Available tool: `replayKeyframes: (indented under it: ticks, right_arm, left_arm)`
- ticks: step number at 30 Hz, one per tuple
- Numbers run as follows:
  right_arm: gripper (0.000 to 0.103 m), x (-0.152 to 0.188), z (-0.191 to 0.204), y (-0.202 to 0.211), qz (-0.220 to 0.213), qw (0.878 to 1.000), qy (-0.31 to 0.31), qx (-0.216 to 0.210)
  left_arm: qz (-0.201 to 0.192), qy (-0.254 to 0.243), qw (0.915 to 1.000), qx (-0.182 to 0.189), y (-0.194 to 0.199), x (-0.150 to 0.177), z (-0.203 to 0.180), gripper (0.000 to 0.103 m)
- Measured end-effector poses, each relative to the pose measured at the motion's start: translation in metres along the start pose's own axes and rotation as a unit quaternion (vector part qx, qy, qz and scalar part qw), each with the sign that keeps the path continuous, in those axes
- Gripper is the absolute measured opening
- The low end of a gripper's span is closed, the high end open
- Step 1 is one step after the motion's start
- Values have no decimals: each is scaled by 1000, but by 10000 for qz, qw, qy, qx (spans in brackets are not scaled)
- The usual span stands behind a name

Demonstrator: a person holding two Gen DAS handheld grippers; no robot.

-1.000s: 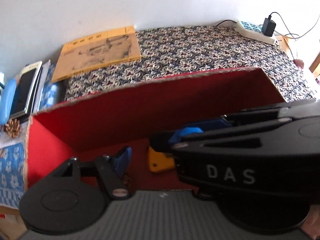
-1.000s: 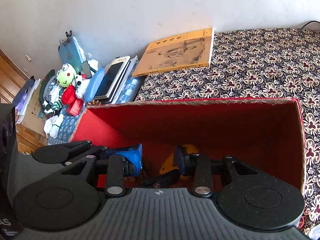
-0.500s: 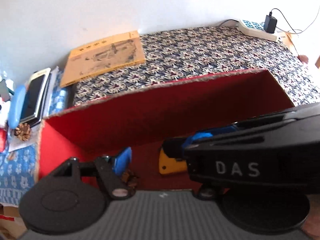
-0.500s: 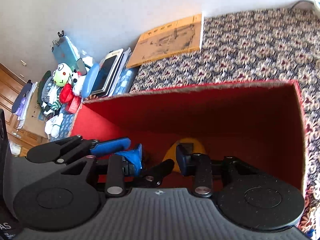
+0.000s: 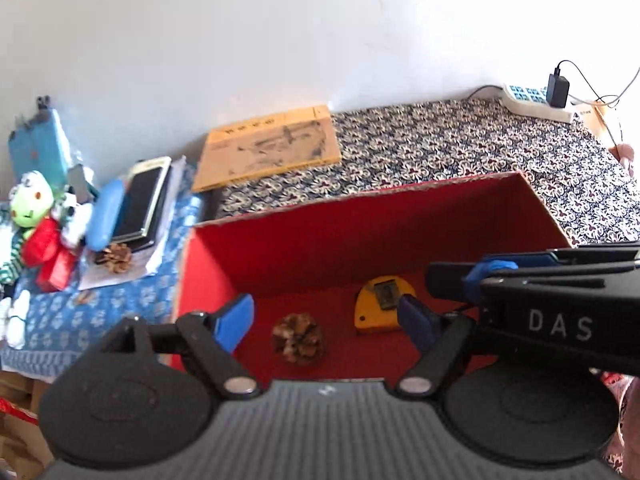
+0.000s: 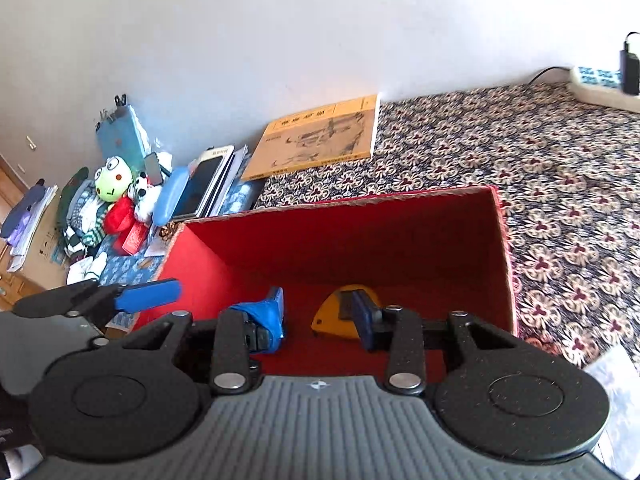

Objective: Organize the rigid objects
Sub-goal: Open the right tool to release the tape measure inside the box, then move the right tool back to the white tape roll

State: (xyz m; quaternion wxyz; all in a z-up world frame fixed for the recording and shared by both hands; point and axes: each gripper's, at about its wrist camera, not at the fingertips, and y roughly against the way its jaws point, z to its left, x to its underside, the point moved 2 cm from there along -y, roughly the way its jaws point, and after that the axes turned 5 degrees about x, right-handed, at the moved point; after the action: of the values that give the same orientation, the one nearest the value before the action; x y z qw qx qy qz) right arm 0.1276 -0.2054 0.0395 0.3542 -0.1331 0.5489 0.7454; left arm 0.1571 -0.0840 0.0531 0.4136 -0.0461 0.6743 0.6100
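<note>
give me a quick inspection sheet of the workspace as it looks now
surface: floral patterned cloth, bare right of the box
job's things: red box holds a pine cone and a yellow tape measure; second pine cone outside
clutter: yellow book, phone stack, frog plush
grippers: left gripper and right gripper over the box, jaws open, empty
cables: power strip with charger
surroundings: white wall
</note>
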Motion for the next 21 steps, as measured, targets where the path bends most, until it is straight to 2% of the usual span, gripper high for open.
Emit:
replayKeyframes:
  ticks: [10, 15, 21]
  right_arm:
    - [22, 30, 18, 49, -599, 9981, -72, 144]
    - [22, 47, 20, 65, -702, 9973, -157, 167]
    - [22, 62, 21, 77, -696, 9973, -150, 171]
  left_arm:
    - [-268, 127, 9988, -381, 51, 26, 6, 89]
    - [-310, 65, 9978, -577, 67, 41, 3, 90]
    - [-207, 163, 9977, -617, 77, 57, -2, 92]
